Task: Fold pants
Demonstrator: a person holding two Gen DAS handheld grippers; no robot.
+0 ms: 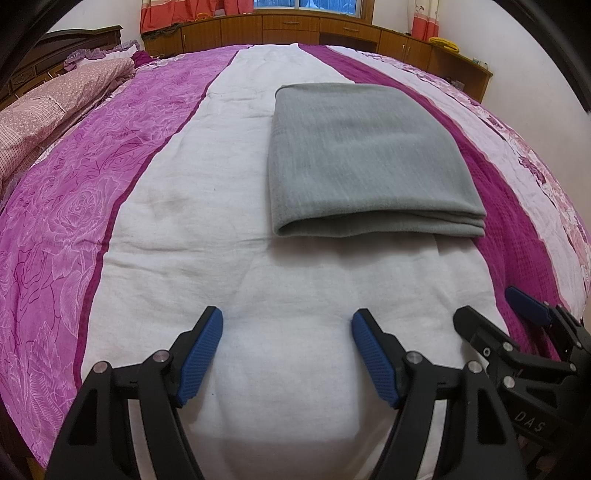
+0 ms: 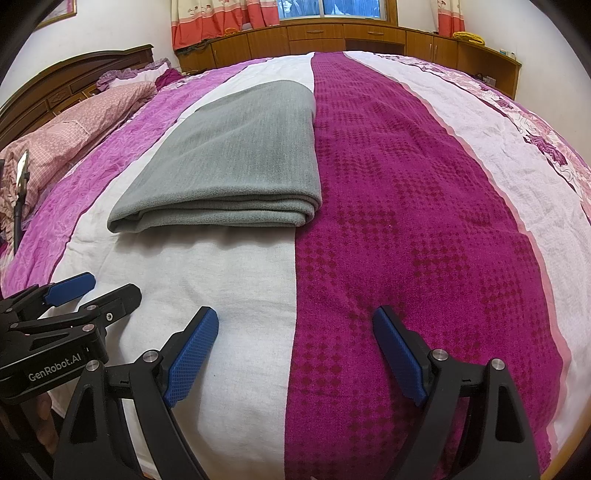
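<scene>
The folded pants (image 1: 354,155) are plain grey. The bedspread (image 2: 406,221) carries stripes: white, magenta with darker checks, violet with roses, pale pink florals along its right edge. Gripper pads (image 1: 201,354) are blue on black. Curtains (image 2: 225,22) are coral and cream.

A home bedroom: quilted bed (image 1: 166,192), pillows (image 1: 55,99), wooden cabinets (image 2: 369,37), curtains (image 2: 221,22).

Two wrist fisheye views, side by side, each looking forward and steeply down along its own jaws over the bed (image 1: 155,206) from near its front edge, sharing the folded grey pants (image 1: 362,158), window wall and each other's gripper at frame edge.
</scene>
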